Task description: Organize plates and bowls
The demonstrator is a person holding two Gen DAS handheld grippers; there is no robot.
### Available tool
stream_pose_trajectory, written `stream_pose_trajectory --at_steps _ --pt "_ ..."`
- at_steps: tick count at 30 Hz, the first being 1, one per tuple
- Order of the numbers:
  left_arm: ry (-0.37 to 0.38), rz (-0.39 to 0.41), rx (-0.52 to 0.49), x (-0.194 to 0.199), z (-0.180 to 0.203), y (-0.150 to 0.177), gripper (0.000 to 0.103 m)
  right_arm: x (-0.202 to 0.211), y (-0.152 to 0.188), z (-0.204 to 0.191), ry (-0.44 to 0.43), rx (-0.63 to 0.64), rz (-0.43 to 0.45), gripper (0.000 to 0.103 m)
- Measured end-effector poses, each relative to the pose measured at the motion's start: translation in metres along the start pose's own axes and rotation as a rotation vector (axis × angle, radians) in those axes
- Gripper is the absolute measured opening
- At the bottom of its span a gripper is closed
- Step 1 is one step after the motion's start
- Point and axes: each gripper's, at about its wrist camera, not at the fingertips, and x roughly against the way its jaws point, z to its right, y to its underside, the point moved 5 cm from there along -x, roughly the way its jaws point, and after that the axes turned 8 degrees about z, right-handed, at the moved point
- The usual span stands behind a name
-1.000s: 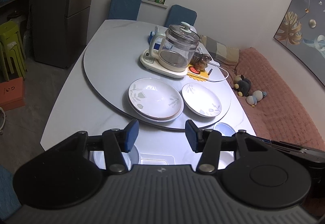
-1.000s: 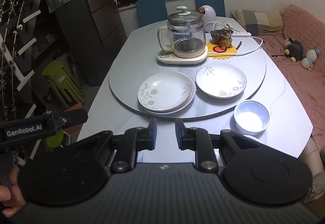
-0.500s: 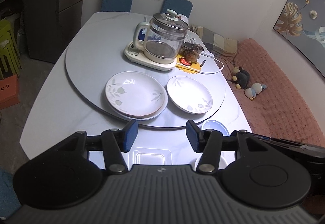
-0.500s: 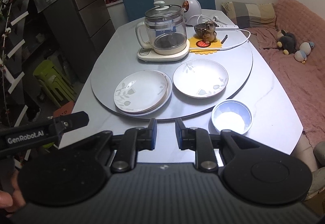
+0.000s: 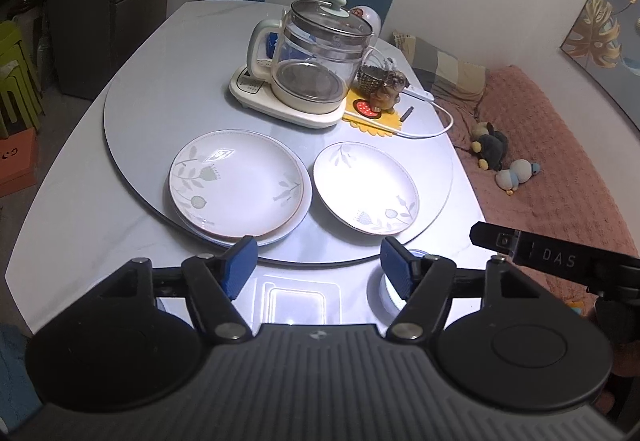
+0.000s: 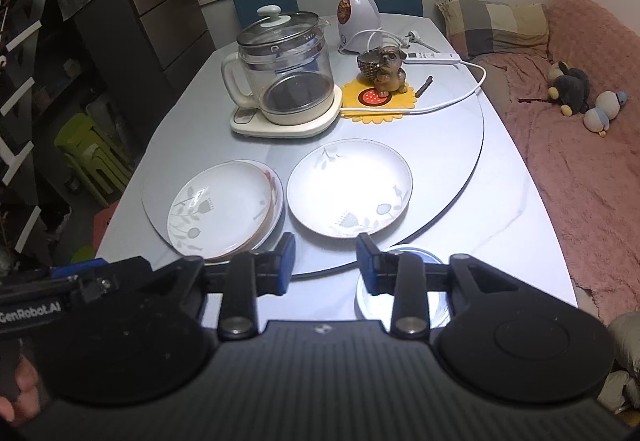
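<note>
We are starting out: 1 plate stack (image 5: 240, 187) made, 1 single plate (image 5: 366, 187) and bowl (image 6: 416, 255) waiting.
Left gripper (image 5: 316, 265) and right gripper (image 6: 326, 261) are opening wider, both grasping nothing.

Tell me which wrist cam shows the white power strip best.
Right wrist. The power strip lies in full view behind the dog figurine, its cable curving forward. In the left wrist view the kettle and figurine hide all but one end and the cable.
</note>
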Motion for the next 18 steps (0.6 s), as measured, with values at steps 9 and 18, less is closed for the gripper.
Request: stream_pose_trajectory --at_steps 9,18 --pt "-0.065 -0.036 0.031 -0.052 0.01 -0.013 0.087 -0.044 -0.013 0.038 -0.007 -0.022 -0.056 0.08" --pt "-0.064 -0.094 0.065 -0.103 0.033 -0.013 0.087 -0.078 -0.032 0.07 -0.041 -0.007 -0.094 0.08"
